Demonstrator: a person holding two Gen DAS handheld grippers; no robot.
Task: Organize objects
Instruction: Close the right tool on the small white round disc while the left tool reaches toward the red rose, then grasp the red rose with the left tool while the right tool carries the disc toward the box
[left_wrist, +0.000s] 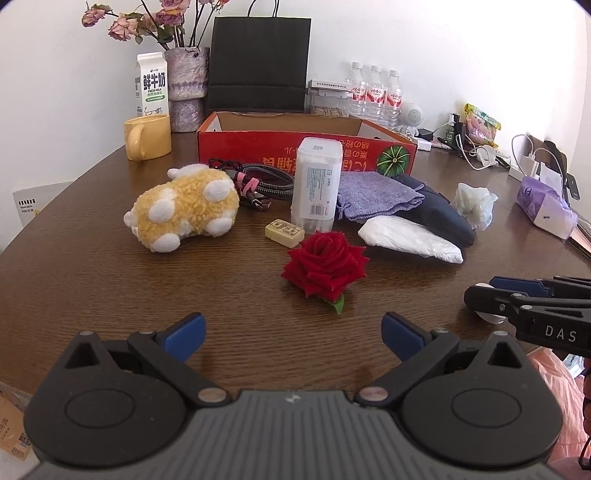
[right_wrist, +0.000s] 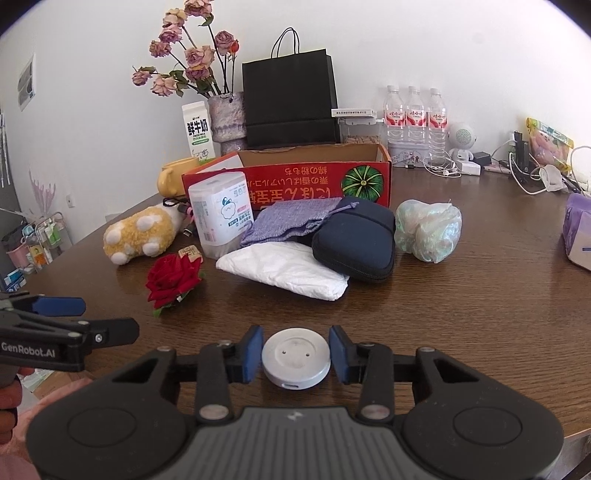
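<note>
My right gripper (right_wrist: 295, 356) is shut on a round white puck (right_wrist: 295, 363), held low over the table's near edge. My left gripper (left_wrist: 293, 334) is open and empty, just short of a red rose (left_wrist: 325, 264). Beyond the rose lie a small yellow block (left_wrist: 284, 232), a yellow plush toy (left_wrist: 184, 208), a white cotton-swab box (left_wrist: 316, 181), cables (left_wrist: 258, 182), a purple pouch (left_wrist: 373, 192), a navy case (right_wrist: 354, 240), a white packet (right_wrist: 288, 271) and a crumpled plastic bag (right_wrist: 428, 229). An open red cardboard box (left_wrist: 306, 147) stands behind them.
A yellow mug (left_wrist: 147, 136), milk carton (left_wrist: 151, 86), vase of dried flowers (left_wrist: 186, 92), black paper bag (left_wrist: 258, 61) and water bottles (left_wrist: 375, 92) line the back. Chargers and cables (left_wrist: 476, 147) and a purple tissue pack (left_wrist: 546, 206) sit at right.
</note>
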